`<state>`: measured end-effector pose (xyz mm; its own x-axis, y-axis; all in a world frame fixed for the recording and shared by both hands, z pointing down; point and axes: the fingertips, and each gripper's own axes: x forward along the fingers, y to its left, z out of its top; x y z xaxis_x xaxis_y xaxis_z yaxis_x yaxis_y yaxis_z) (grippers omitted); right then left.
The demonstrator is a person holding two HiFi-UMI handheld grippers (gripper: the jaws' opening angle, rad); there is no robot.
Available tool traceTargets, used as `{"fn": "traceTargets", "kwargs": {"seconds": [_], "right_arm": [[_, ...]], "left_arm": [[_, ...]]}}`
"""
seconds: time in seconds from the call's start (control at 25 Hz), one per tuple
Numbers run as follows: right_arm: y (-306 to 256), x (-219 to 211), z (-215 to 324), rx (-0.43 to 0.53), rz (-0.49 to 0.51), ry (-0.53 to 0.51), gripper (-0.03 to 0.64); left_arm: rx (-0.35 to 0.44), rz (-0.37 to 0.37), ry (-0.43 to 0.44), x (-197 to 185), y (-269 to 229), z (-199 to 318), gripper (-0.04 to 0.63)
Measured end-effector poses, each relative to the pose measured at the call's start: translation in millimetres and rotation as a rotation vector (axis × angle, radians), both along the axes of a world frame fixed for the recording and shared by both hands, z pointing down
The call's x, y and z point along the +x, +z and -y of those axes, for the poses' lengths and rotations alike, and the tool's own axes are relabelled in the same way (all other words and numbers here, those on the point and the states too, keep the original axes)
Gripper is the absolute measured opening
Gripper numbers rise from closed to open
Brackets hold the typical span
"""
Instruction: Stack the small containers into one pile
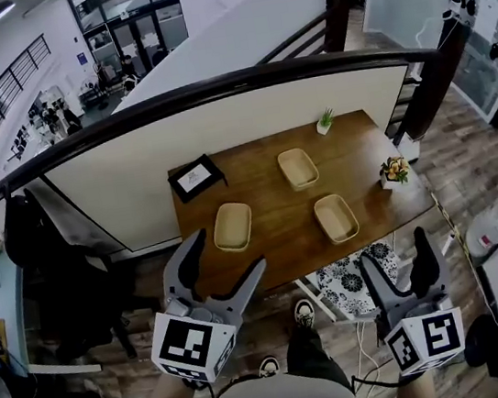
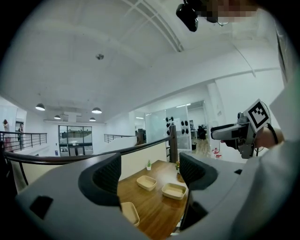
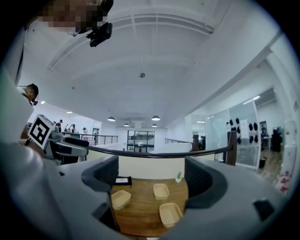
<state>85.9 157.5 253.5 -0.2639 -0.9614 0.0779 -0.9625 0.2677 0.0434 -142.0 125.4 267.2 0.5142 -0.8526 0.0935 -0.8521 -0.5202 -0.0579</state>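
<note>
Both grippers wide open and empty, short of three separate containers

In the head view the left gripper (image 1: 230, 250) and right gripper (image 1: 393, 250) sit low in the frame, jaws spread with nothing between them; each gripper view shows only the table (image 1: 268, 202) through the gap. The left container (image 1: 233, 225) lies just above the left gripper's tips, so that hand looks nearer to it. The right container (image 1: 336, 217) lies up and left of the right gripper. The far container (image 1: 298, 167) sits higher, between the two. All three have their long axes running roughly up the frame, well apart, none stacked yet.
</note>
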Motion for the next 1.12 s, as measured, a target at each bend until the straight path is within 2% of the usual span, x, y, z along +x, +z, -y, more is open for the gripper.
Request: {"fn": "traceTargets", "kwargs": {"seconds": [0.6,0.84,1.12], "right_arm": [[14.2,73.8,182.8,-0.049,-0.007,-0.11,0.426],[21.0,97.1,233.5,-0.058,-0.007,-0.146,0.423],[28.4,105.6,271.1,-0.071,-0.005,-0.163,0.417]], "left_arm": [[-0.046,0.023,-0.089,77.4,8.5,163.9,0.379],[-0.05,0.041,-0.127,101.6,12.3,205.2,0.379],[-0.069,0.056,-0.157,108.2,19.0,232.7,0.379]]}}
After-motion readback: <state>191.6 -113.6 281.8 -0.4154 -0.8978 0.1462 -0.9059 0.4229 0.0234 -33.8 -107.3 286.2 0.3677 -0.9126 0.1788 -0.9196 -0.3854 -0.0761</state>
